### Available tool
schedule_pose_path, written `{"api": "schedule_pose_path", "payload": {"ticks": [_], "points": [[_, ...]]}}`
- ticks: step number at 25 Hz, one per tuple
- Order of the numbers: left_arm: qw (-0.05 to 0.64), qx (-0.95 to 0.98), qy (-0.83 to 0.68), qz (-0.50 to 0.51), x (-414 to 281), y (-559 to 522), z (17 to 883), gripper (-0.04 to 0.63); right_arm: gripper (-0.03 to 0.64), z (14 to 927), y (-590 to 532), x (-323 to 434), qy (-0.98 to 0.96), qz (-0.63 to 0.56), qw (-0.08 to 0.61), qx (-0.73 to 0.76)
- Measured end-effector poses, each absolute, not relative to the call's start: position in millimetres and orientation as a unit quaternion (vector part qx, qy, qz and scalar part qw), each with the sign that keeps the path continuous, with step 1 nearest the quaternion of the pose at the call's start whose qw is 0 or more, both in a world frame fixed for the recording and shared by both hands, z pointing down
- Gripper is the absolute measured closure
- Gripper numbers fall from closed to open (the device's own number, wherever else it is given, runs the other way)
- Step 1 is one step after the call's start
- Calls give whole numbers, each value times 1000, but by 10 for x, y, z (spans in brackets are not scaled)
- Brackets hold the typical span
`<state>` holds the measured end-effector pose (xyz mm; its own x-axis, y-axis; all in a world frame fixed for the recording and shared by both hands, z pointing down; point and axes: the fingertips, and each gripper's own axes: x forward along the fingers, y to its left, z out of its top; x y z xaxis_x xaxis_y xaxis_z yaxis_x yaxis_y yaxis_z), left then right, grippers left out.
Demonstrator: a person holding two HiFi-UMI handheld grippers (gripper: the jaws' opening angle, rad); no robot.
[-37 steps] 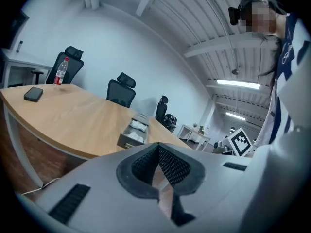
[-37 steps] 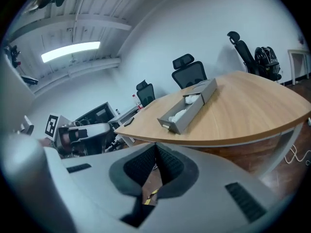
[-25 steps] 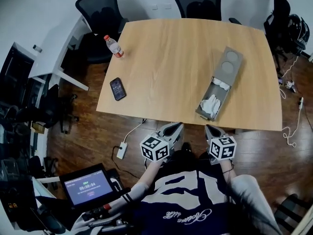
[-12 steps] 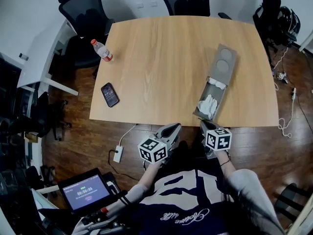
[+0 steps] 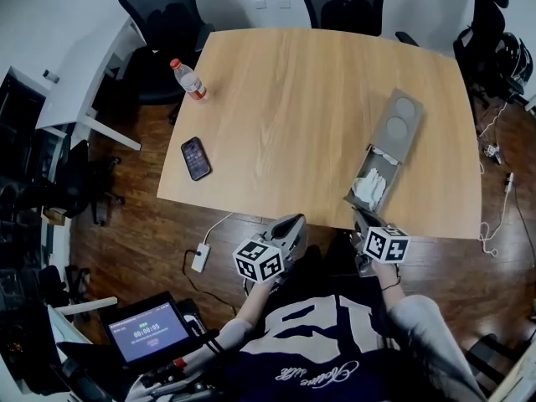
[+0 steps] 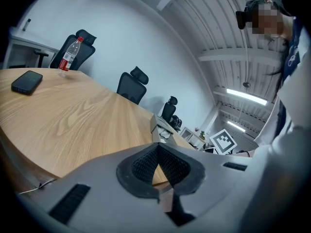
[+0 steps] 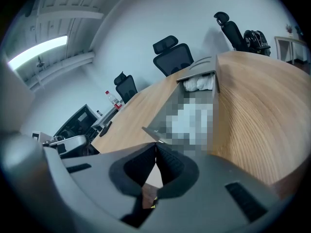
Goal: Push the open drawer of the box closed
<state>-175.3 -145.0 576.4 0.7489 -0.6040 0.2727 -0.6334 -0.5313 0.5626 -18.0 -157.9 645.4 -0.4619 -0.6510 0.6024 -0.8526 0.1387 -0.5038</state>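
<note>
- The right gripper (image 5: 360, 217) has its two fingers pressed together, with nothing between them. It is held off the near edge of the wooden table (image 5: 285, 115).
- The left gripper (image 5: 293, 222) is also pressed together and empty. It is off the same edge, farther left, and well apart from the box.
- The grey box (image 5: 404, 117) lies on the right part of the table, with two round recesses in its top.
- Its drawer (image 7: 160, 123) is pulled out toward the person. The drawer's front end reaches almost to the table's near edge.
- In the right gripper view, the drawer's front rim lies just beyond the closed fingertips. I cannot tell whether they touch it.
- The long axis of box and drawer runs from the near edge away across the table, slanting to the far right. The open end points back at the right gripper.
- White crumpled material (image 5: 368, 188) lies inside the drawer.
- A plastic bottle with a red cap (image 5: 188, 79) and a dark smartphone (image 5: 196, 157) are on the table's left side, well away from the box.
</note>
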Motion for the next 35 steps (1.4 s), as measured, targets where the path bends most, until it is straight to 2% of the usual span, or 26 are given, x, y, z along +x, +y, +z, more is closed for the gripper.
{"api": "schedule_pose_path", "payload": {"ticks": [10,21,35], "points": [[325,874,-361,20,-1480,-1825,5649,594,621,6383,-1806,-137,-769,416,132,467],[330,870,-365,29,-832,-2578,5749,594,621,6461,-2661,454,-784,388,147,461],[331,859,-389,28,-986,-2906,5780,594,621,6441,-3130,644,-770,388,110,495]]}}
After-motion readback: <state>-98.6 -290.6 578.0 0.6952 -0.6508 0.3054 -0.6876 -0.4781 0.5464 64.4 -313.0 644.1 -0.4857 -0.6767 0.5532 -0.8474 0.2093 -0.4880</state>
